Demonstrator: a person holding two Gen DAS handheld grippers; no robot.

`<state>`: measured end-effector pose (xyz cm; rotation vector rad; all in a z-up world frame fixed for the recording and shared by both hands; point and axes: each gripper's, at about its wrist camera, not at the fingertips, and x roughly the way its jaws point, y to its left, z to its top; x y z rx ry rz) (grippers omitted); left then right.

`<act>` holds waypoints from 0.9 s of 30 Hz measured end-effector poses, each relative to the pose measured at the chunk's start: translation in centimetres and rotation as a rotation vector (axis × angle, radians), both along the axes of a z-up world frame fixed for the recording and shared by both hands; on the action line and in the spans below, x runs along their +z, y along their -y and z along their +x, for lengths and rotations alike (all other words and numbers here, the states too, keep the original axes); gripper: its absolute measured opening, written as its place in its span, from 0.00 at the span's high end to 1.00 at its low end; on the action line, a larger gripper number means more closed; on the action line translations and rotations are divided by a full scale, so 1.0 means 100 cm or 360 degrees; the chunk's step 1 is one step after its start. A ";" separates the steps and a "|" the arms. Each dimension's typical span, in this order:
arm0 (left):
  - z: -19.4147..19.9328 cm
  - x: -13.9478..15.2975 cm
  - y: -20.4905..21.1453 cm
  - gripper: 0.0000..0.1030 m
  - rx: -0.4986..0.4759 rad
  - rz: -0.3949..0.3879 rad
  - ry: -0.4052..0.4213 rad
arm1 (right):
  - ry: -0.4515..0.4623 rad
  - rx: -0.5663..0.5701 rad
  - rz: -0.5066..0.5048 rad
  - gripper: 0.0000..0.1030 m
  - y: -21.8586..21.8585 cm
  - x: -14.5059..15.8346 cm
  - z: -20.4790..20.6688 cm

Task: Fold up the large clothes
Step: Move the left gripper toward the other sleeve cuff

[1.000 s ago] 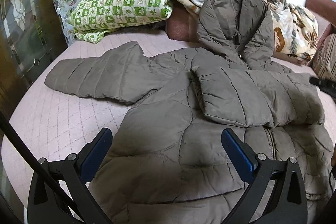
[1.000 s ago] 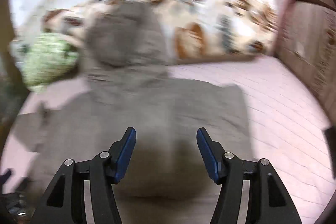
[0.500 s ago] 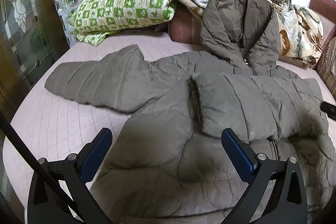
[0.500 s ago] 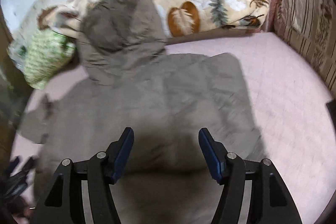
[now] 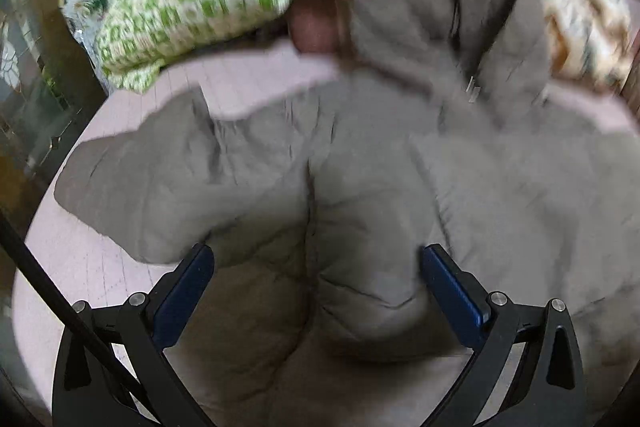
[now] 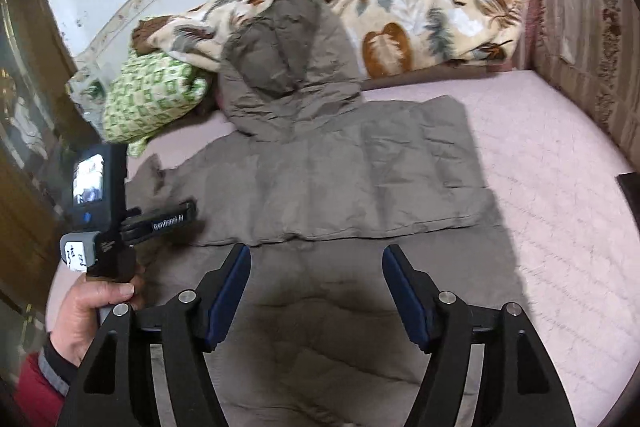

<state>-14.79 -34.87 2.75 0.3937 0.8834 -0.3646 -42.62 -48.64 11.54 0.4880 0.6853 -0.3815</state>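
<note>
A grey-brown hooded puffer jacket (image 6: 340, 179) lies spread on the pink bed (image 6: 560, 211), hood (image 6: 284, 59) up against the blanket at the head. One sleeve is folded across the chest. In the left wrist view the jacket (image 5: 360, 211) fills the frame, its other sleeve (image 5: 168, 179) stretched out to the left. My left gripper (image 5: 316, 287) is open and empty just above the jacket's body; it also shows in the right wrist view (image 6: 168, 219) at the jacket's left side. My right gripper (image 6: 316, 291) is open and empty above the jacket's lower half.
A green-and-white checked pillow (image 6: 148, 99) lies at the head of the bed, also seen in the left wrist view (image 5: 188, 11). A leaf-patterned blanket (image 6: 420, 19) is heaped along the wall. A striped cushion (image 6: 592, 59) stands at the right. A dark wooden door (image 6: 24, 107) is at the left.
My left gripper has moved forward and lower over the jacket, and its view is blurred. My right gripper has pulled back, and the left gripper has come into its view.
</note>
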 end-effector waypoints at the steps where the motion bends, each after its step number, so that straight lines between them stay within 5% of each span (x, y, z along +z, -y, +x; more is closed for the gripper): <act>1: 0.002 -0.007 0.001 0.00 -0.0008 0.0016 -0.0033 | 0.0001 -0.0007 0.0022 0.29 0.006 -0.001 -0.002; 5: 0.007 -0.011 -0.007 0.00 0.0009 -0.0077 -0.0100 | 0.0042 -0.0021 0.0125 0.29 0.025 -0.001 -0.010; 16: -0.031 0.044 -0.035 0.00 -0.0056 -0.0324 0.0124 | 0.0077 -0.0090 0.0141 0.29 0.031 0.004 -0.017; 27: -0.062 0.074 -0.120 0.00 0.0033 -0.0396 0.0127 | 0.0017 -0.0063 0.0105 0.29 0.018 -0.004 0.010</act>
